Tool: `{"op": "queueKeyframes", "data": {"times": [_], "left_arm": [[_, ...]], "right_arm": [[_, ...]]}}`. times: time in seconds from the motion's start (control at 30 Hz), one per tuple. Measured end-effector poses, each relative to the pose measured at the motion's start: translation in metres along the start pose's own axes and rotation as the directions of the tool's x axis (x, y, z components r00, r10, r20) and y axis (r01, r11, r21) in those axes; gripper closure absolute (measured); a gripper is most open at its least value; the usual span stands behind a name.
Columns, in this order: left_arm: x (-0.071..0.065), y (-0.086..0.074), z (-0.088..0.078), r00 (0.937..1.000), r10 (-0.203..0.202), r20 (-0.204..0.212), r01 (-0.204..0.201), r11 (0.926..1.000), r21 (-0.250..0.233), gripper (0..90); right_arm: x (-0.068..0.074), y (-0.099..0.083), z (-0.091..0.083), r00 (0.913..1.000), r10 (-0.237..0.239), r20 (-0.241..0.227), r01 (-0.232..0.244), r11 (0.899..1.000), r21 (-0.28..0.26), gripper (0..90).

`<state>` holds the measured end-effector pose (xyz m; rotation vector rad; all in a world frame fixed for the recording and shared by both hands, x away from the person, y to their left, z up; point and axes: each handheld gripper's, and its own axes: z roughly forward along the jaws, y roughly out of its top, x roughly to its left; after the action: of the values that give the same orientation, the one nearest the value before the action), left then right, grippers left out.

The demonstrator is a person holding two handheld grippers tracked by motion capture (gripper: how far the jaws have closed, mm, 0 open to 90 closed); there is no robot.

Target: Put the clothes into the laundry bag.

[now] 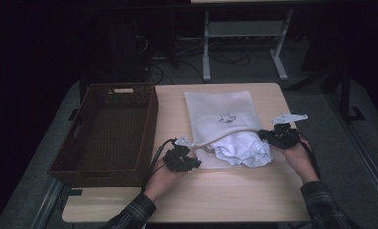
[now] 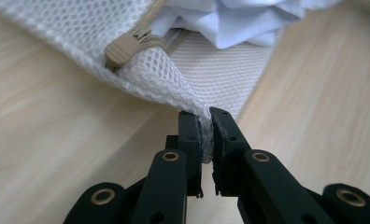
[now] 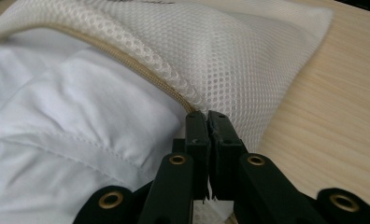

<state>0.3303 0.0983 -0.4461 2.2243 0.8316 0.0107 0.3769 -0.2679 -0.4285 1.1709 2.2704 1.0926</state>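
On the table (image 1: 235,191), both grippers clamp the mesh laundry bag (image 1: 223,114): left gripper (image 2: 206,123), right gripper (image 3: 206,119). Uneven pulling might slip the mesh and spill the white garment (image 1: 242,148).

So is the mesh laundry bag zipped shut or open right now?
Open: the mesh laundry bag gapes along its near edge, a white garment bulging out, and its zipper pull sits at one end.

mesh bag (image 1: 223,114): white, small dark print; garment (image 1: 242,149): white; zip (image 3: 141,70): beige; basket (image 1: 82,138): dark brown weave
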Motion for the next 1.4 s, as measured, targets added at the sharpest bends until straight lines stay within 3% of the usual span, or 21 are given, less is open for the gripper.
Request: {"op": "queueKeyframes", "data": {"times": [0.1,0.27,0.3,0.4,0.6,0.77,0.9,1.07,1.2,1.37,1.4], "left_arm": [[-0.005,-0.002,0.002,0.9999,-0.004,0.013,0.004,1.0000,-0.003,83.3],[-0.014,-0.004,0.007,0.9996,0.025,0.016,-0.025,0.9997,0.006,83.3],[-0.014,-0.004,0.008,0.9994,0.027,0.021,-0.027,0.9996,0.007,83.4],[-0.012,-0.005,0.009,0.9992,0.027,0.028,-0.027,0.9996,0.010,83.6],[-0.012,-0.004,0.009,0.9991,0.034,0.026,-0.034,0.9993,0.016,83.7],[-0.012,-0.004,0.009,0.9990,0.035,0.028,-0.035,0.9992,0.018,83.7],[-0.011,-0.004,0.009,0.9990,0.031,0.033,-0.032,0.9994,0.017,83.8],[-0.011,-0.004,0.009,0.9989,0.034,0.031,-0.035,0.9992,0.019,83.9],[-0.011,-0.004,0.009,0.9989,0.035,0.031,-0.036,0.9991,0.021,83.9],[-0.011,-0.004,0.009,0.9990,0.034,0.030,-0.035,0.9992,0.021,84.0],[-0.011,-0.004,0.009,0.9990,0.034,0.030,-0.035,0.9992,0.021,84.0]], "right_arm": [[-0.003,0.005,0.008,1.0000,0.005,0.005,-0.005,1.000,0.010,86.6],[-0.004,0.010,0.013,0.9998,0.015,0.009,-0.015,1.000,-0.008,83.9],[-0.004,0.010,0.009,0.9995,0.028,0.013,-0.028,1.000,-0.005,74.8],[-0.007,0.009,-0.008,0.9976,0.067,-0.015,-0.068,0.997,-0.041,60.6],[0.000,0.000,-0.051,0.9839,0.100,-0.148,-0.116,0.988,-0.104,46.6],[0.009,-0.014,-0.063,0.9782,0.070,-0.195,-0.088,0.992,-0.085,40.0],[0.016,-0.024,-0.058,0.9790,0.038,-0.200,-0.050,0.997,-0.054,37.3],[0.022,-0.021,-0.049,0.9802,0.012,-0.198,-0.020,0.999,-0.037,31.1],[0.025,-0.020,-0.044,0.9823,0.004,-0.187,-0.010,1.000,-0.030,31.3],[0.027,-0.017,-0.042,0.9880,-0.026,-0.152,0.020,0.999,-0.041,55.4],[0.027,-0.017,-0.042,0.9880,-0.026,-0.152,0.020,0.999,-0.041,55.4]]}}
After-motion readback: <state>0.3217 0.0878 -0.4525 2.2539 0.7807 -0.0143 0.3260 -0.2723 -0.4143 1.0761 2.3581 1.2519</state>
